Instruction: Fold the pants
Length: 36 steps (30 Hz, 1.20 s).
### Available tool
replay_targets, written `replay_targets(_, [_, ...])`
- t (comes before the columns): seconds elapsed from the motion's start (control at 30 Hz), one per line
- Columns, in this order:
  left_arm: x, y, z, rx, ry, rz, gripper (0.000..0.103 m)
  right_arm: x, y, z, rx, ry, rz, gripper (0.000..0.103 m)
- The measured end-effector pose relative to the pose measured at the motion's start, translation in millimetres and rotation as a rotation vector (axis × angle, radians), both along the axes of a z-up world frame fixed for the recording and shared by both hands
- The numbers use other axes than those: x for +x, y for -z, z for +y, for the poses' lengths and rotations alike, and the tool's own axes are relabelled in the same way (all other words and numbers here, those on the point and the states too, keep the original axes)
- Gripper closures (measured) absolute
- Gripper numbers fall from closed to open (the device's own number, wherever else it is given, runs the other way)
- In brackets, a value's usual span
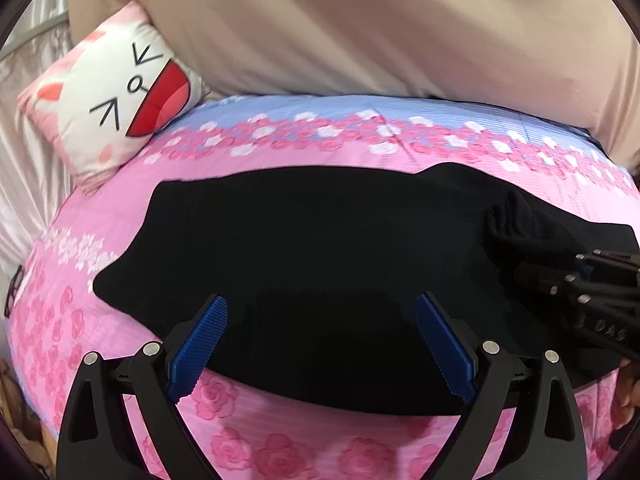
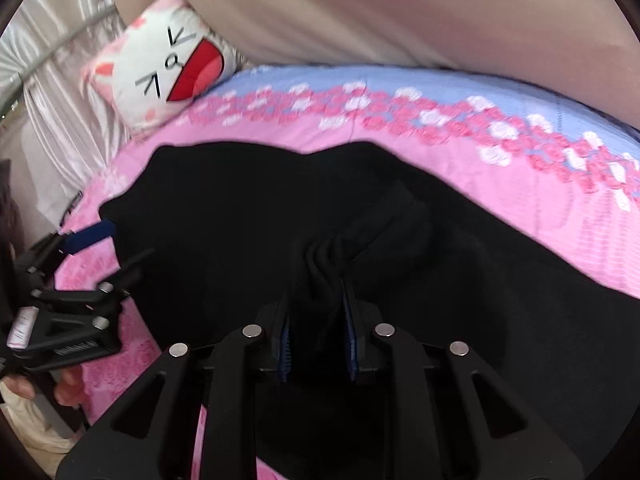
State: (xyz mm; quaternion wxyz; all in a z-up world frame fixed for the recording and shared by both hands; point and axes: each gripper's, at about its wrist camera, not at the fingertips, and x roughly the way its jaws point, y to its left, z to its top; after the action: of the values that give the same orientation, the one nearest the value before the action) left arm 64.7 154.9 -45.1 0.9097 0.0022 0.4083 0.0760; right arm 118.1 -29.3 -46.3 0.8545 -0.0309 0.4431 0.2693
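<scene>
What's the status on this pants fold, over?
Left tool open, nothing gripped. Right tool shut on a bunched fold of the black pants. Pants spread on the pink bedsheet. Pillow off to the side, nothing in the way.

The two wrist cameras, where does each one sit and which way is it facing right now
Left wrist: sits on the left gripper, looking down along its open blue fingers at the black pants on the floral bedsheet; the right gripper enters at the right edge.
Right wrist: sits on the right gripper, shut on a bunch of the pants; the left gripper and a hand show at the left.
Shared: pants, bedsheet, cat pillow, and the person's beige clothing.
</scene>
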Motion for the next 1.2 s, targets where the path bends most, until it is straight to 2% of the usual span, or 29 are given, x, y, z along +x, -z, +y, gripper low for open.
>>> replay_targets(0.1, [1,4,7,-0.012,-0.002,0.005,0.01,-5,1,8,-0.065,-0.012,-0.044,0.083])
replay_targets(0.13, [3,6,8,-0.019,0.0,0.009,0.01,-7,2,11,-0.075,-0.021,-0.052,0.08])
replay_targets(0.2, [6,8,7,-0.033,0.004,0.014,0.01,-12,0,13,-0.08,-0.032,-0.065,0.07])
replay_targets(0.23, [7,8,6,-0.037,0.011,0.017,0.01,-19,-4,12,-0.066,-0.033,-0.069,0.059])
replay_targets(0.33, [3,6,3,-0.031,0.035,0.005,0.01,-41,-17,2,-0.03,-0.022,-0.124,0.045])
replay_targets(0.4, [2,6,2,-0.033,0.043,0.005,0.01,-55,-24,-10,-0.036,0.006,-0.161,0.045])
replay_targets(0.57, [10,7,-19,-0.079,0.121,0.02,0.01,-58,-22,-24,-0.054,0.063,-0.139,0.045])
replay_targets(0.67, [8,0,-26,-0.095,0.142,0.0,0.01,-57,-18,-9,-0.088,0.028,-0.151,0.045])
replay_targets(0.8, [3,-3,-19,-0.126,0.159,0.016,0.01,-49,-5,20,-0.133,-0.034,-0.163,0.045])
replay_targets(0.83, [1,-3,-16,-0.142,0.167,0.026,0.01,-43,0,25,-0.154,-0.035,-0.163,0.046])
replay_targets(0.87, [-1,-3,-12,-0.155,0.171,0.033,0.01,-38,5,29,-0.162,-0.038,-0.151,0.062])
replay_targets(0.97, [-6,-1,-1,-0.177,0.158,0.046,0.01,-31,2,32,-0.156,-0.007,-0.151,0.084])
replay_targets(1.13, [-10,3,12,-0.195,0.141,0.056,0.01,-31,-18,42,-0.136,-0.015,-0.175,0.087])
replay_targets(1.2, [-11,3,14,-0.187,0.136,0.053,0.01,-30,-16,52,-0.127,-0.045,-0.164,0.087])
